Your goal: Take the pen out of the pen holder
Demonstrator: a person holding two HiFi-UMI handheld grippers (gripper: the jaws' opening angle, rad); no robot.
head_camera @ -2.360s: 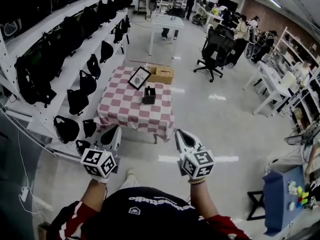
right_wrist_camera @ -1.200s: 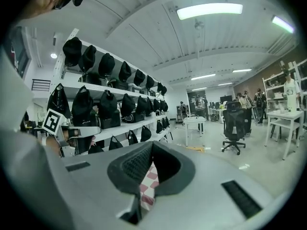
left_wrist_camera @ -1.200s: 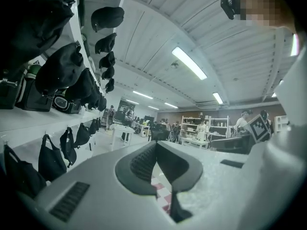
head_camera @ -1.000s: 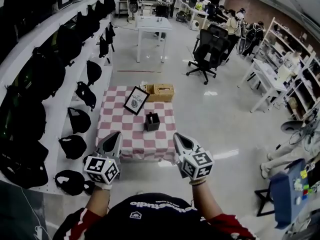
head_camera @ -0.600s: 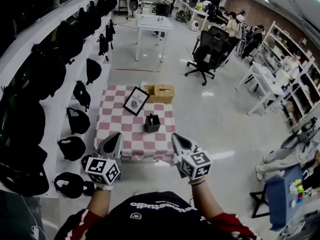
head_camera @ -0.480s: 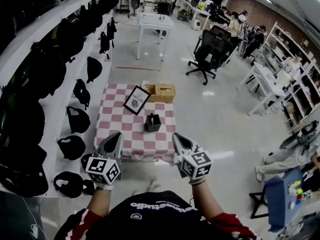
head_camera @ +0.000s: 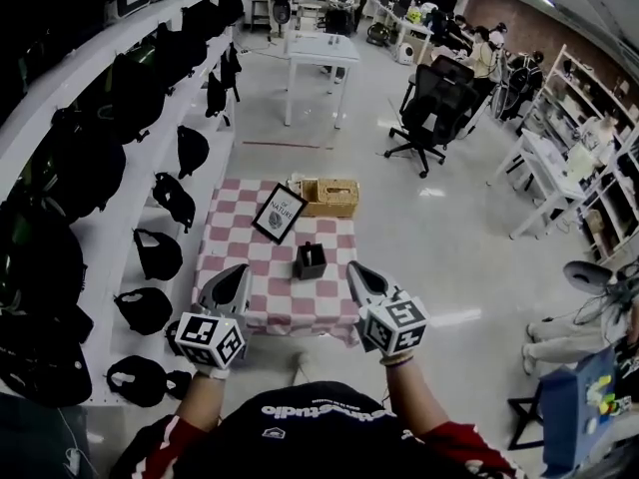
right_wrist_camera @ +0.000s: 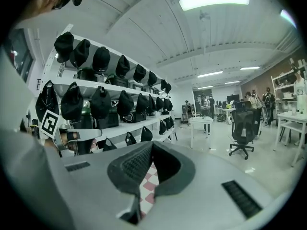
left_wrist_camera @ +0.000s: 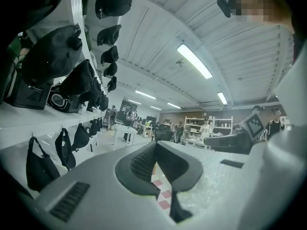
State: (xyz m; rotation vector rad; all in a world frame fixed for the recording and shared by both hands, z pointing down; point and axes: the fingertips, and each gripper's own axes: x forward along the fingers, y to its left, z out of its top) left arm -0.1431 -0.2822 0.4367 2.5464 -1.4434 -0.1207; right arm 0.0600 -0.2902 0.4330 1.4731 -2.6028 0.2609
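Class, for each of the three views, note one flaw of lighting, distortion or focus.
Head view: fisheye bows the shelves, and glare streaks the floor. Left gripper view: the ceiling lamp is blown out and the corners are dark. Right gripper view: its ceiling lamp burns white too, and a black vignette rings the frame.

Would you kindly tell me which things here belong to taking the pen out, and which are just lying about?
For the job: pen holder; left gripper and right gripper, both shut and empty. The pen itself is too small to make out.

Lying about: picture frame; wicker basket; office chair.
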